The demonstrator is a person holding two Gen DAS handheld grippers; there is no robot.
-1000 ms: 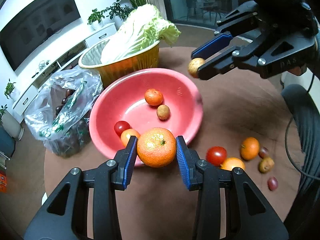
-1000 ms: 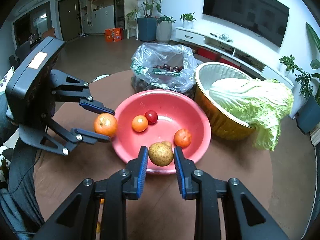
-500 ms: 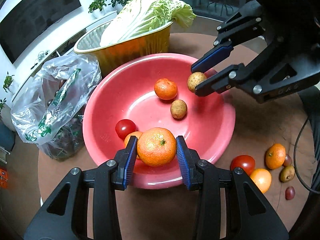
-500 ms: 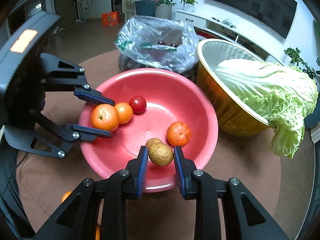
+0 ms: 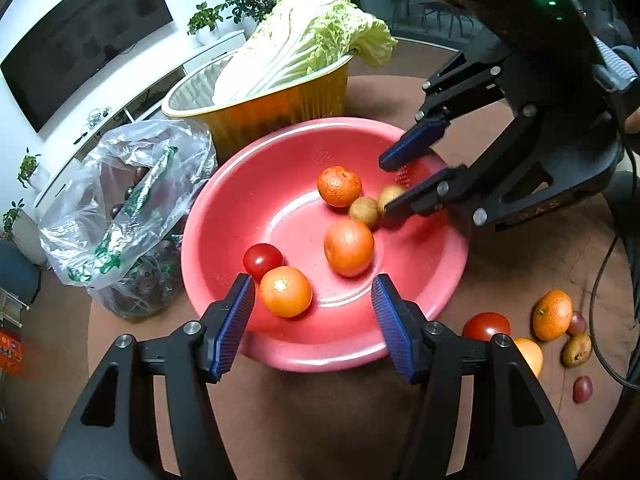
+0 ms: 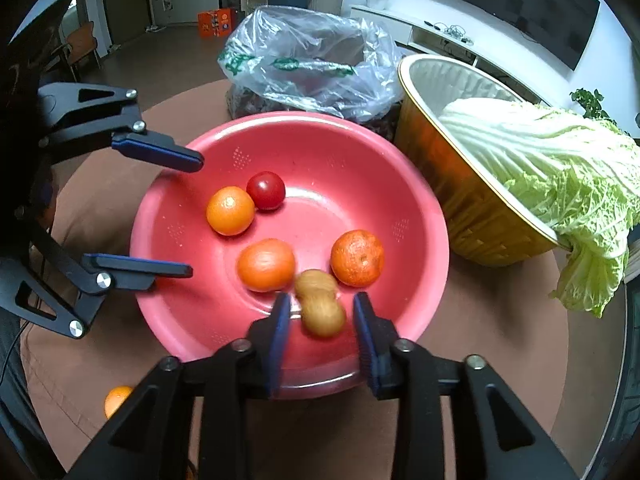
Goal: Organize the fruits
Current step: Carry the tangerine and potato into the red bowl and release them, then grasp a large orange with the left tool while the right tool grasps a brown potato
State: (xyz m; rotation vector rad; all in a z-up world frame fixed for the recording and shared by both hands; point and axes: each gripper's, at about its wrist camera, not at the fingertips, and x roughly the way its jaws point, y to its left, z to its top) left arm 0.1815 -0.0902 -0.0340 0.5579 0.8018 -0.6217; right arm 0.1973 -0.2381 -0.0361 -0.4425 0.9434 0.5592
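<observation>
Fruits are sitting mostly inside the red bowl [image 5: 224,216], which is resting on the brown round surface [image 5: 520,248]. Left tool [image 5: 314,316] is hovering over the bowl's near rim with both blue pads spread wide, gripping nothing. Right tool [image 6: 320,330] is also spread, pads apart on either side of a small brown fruit [image 6: 323,316] that is showing motion blur; cannot tell if that fruit is touching the bowl wall or 1 of the pads. A second brown fruit [image 6: 315,282] is lying just beyond it, touching it.

Large orange [image 5: 349,246] is blurring slightly near the bowl's middle. A mandarin [image 5: 339,186] is sitting toward the bowl's far side, beside the brown fruits. A smooth orange [image 5: 285,291] and a red tomato [image 5: 263,261] are touching each other at the bowl's left near wall, just ahead of the left tool's left pad.

Loose fruits are lying near the surface's right edge, outside the bowl: a tomato [image 5: 486,326], an orange [image 5: 552,315], another orange partly hidden behind the left tool, plus small dark ones.

A gold basin [image 6: 472,200] holding a napa cabbage [image 6: 552,168] is standing against the bowl's far side, and a clear plastic bag [image 6: 312,68] with dark fruit is sitting beside it.
</observation>
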